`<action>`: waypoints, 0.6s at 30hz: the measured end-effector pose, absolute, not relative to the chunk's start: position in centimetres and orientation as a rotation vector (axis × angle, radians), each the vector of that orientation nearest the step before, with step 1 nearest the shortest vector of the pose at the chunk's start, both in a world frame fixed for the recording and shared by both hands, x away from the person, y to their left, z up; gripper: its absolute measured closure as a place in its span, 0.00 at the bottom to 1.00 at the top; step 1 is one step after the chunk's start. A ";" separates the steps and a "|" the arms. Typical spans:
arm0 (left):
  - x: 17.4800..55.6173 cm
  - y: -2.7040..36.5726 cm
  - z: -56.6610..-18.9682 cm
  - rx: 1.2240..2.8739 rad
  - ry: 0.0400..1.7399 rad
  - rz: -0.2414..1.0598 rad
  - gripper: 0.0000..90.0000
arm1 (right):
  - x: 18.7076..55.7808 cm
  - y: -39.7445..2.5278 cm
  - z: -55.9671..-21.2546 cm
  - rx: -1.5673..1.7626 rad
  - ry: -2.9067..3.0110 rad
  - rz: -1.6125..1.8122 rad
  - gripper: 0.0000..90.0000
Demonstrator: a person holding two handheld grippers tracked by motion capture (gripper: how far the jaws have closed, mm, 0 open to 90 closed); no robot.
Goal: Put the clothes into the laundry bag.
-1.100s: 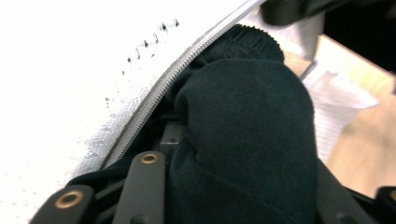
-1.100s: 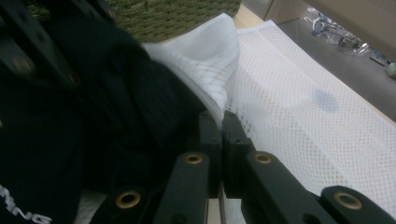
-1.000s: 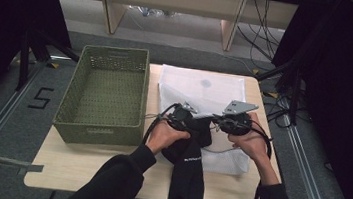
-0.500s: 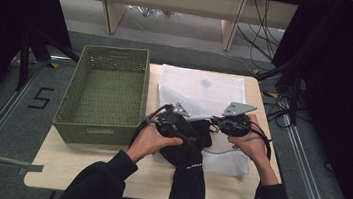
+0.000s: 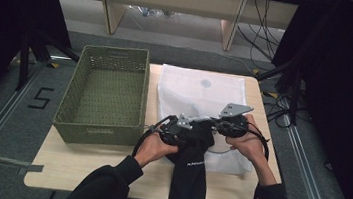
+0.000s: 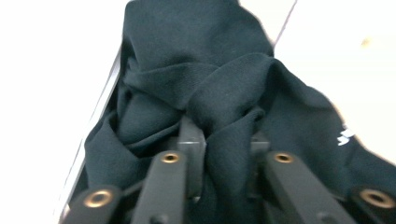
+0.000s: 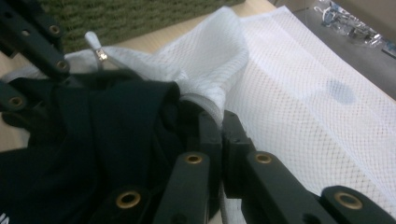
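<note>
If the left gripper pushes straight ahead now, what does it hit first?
The left gripper is shut on the black garment, so it meets more bunched garment first, then probably the white mesh bag behind; depth is unclear.

Light falls from above onto the table (image 5: 81, 169), leaving the room's sides and the floor beyond its far edge in deep shadow. The white mesh bag (image 5: 200, 89) glares, nearly washed out in the left gripper view. The black garment (image 6: 224, 88) there is soft, slightly blurred; the nearest jaws are out of focus.
</note>
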State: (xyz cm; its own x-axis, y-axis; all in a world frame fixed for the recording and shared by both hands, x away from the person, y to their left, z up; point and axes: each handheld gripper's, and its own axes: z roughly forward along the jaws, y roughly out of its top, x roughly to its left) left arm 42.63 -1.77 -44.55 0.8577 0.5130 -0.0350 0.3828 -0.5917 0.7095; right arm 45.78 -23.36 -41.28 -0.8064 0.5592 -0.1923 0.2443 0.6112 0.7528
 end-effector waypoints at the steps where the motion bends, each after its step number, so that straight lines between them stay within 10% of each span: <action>1: 42.4 -2.1 -44.1 2.286 0.590 0.218 0.88 | 45.7 -23.4 -41.1 0.662 2.419 1.065 1.00; 13: 47.0 -1.6 -43.5 2.129 0.868 0.309 0.87 | 45.0 -23.2 -39.6 0.615 2.398 1.081 1.00; 18: 46.6 -1.3 -45.9 2.178 0.941 0.216 0.51 | 45.4 -23.5 -40.7 0.673 2.423 1.046 1.00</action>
